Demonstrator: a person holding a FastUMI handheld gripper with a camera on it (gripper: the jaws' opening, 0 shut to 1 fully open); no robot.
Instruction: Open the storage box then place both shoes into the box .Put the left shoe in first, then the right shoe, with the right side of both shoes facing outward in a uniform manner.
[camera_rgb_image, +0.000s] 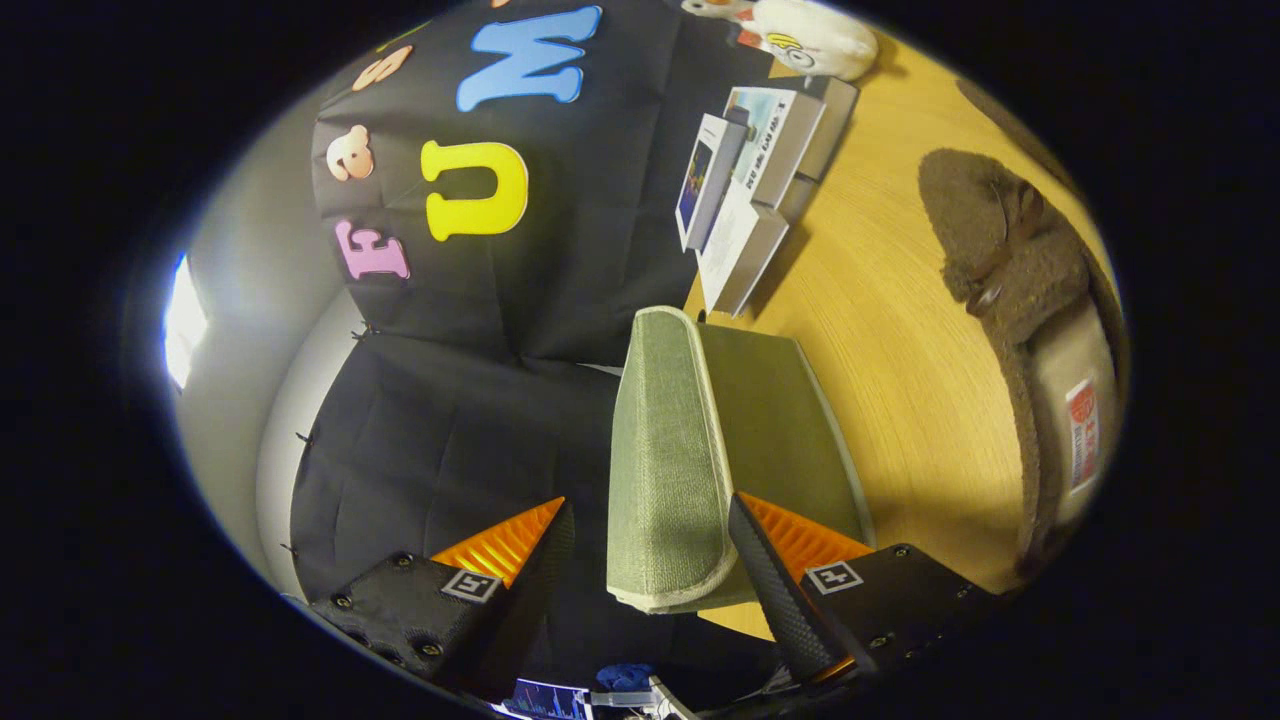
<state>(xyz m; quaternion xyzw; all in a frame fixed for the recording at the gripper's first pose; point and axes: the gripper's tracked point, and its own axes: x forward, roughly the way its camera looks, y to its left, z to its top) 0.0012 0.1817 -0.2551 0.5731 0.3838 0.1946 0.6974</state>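
Between your fingers sits the lid (665, 460) of the storage box (790, 440): a flat panel of coarse grey-green woven fabric with rounded corners and a pale stitched edge. It stands lifted away from the box body, which is the same weave, plainer on its face, with a thin light rim. The view is rolled, so the tabletop (900, 330) runs up one side; it's light wood with fine straight grain.

Your hand-held gripper (650, 530) is spread wide. One fingertip (750, 530) lies right against the lid's inner face, in the gap between lid and box. The other fingertip (545, 535) stands clear of the lid's outer face with black cloth showing between. So the lid is straddled, not clamped. Both fingers are ribbed wedges on dark blocks with small square markers.

Beyond the box, well apart from your fingers, one shoe (1020, 300) lies on the tabletop: a brown fuzzy slipper, fleecy nap outside, cream lining inside with a small tag on it. It's past the box's far side, not touching it. Only that one shoe can be made out.

Further along the tabletop, just past the lid's far end, there's a loose stack of small flat cardboard boxes (750, 190), white and grey with printed faces. A white plush toy (810, 35) sits beyond them.
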